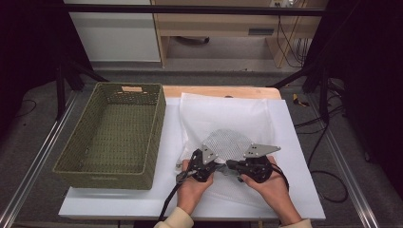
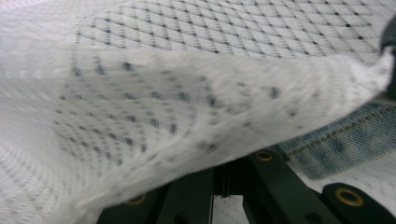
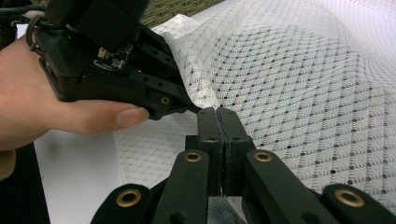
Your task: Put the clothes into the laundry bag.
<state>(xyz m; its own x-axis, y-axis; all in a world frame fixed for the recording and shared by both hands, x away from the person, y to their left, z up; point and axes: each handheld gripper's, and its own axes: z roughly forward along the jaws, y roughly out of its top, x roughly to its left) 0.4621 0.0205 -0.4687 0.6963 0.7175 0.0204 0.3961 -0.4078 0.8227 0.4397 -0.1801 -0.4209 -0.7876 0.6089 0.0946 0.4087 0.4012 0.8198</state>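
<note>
A person stands at the near side of the table (image 1: pixel 294 190), which is covered with a white sheet, and holds a two-jaw gripper in each hand. The left gripper (image 1: pixel 219 167) and the right gripper (image 1: pixel 229 165) meet close together near the front middle of the table, tip almost against tip. Both work on a white mesh bag (image 1: pixel 228 142) with a small diamond pattern, which lies on the white sheet to the right of the green woven basket (image 1: pixel 114 133). In the right gripper view, the right gripper (image 3: pixel 218 112) has its two black jaws pressed fully together, and they pinch the edge of the mesh bag (image 3: pixel 303 93) at their tips; just beside them the left gripper (image 3: pixel 189 108), held in the left hand (image 3: pixel 46 107), bites the same edge and lifts a fold of it. In the left gripper view, the mesh bag (image 2: pixel 187 93) hangs blurred over the closed jaws of the left gripper (image 2: pixel 228 184), and a piece of blue denim cloth (image 2: pixel 345 140) with a stitched hem shows under the mesh at the right side. The basket stands well apart from the grippers, at the left of the table.
</note>
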